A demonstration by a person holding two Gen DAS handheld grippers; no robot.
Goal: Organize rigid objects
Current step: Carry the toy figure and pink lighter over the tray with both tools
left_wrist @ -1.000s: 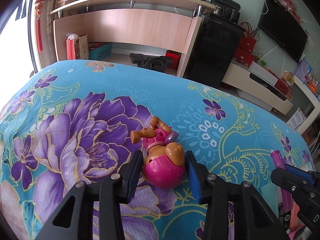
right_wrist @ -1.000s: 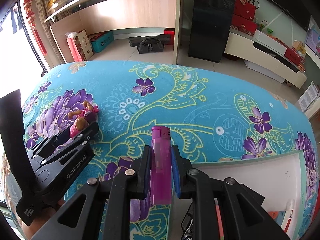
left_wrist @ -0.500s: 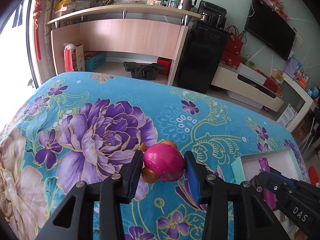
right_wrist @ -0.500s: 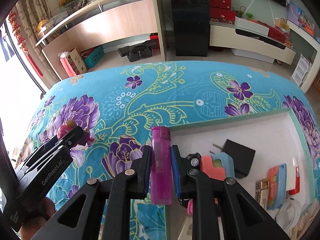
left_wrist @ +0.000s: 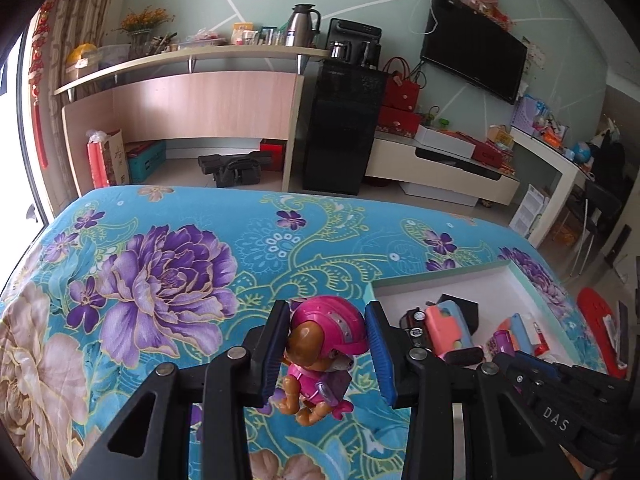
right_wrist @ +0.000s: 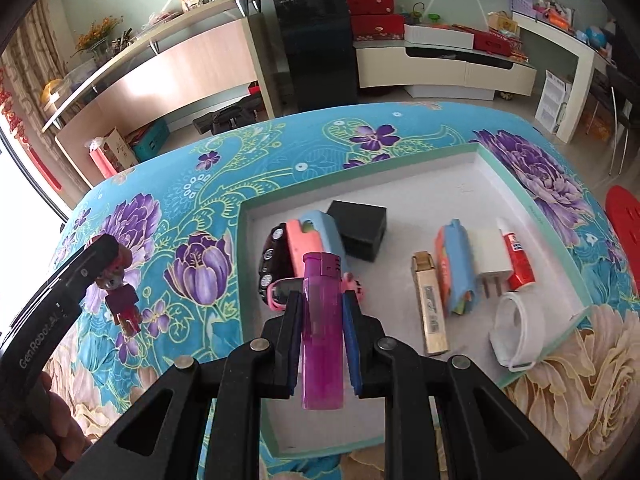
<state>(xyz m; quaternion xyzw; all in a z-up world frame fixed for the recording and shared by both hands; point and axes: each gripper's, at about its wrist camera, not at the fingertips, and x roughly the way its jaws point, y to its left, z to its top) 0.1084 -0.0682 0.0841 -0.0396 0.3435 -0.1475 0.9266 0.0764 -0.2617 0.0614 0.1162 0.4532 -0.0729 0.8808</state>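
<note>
- Left gripper point(left_wrist: 326, 350), lower centre of the left wrist view: jaws closing on the pink-helmeted toy pup point(left_wrist: 320, 356), gripped at the helmet, body dangling clear of the floral cloth point(left_wrist: 168, 280). Probably the widest hard part to squeeze.
- Right gripper point(right_wrist: 322, 340), lower centre of its view: pads clamped on the purple lighter point(right_wrist: 322, 332), held upright by its mid-body so the cap end leads.
- The lighter hangs over the left part of the shallow white tray point(right_wrist: 520, 184) (teal rim), above the pink-and-blue case point(right_wrist: 312, 240) and black box point(right_wrist: 360, 228).
- Tray already holds a gold lighter point(right_wrist: 430, 312), white charger point(right_wrist: 490, 256) and glue tube point(right_wrist: 518, 260) at right of frame, laid roughly parallel.
- Judgement: both items are bound for the tray; the pup sits left of the tray's rim, not yet over it.
</note>
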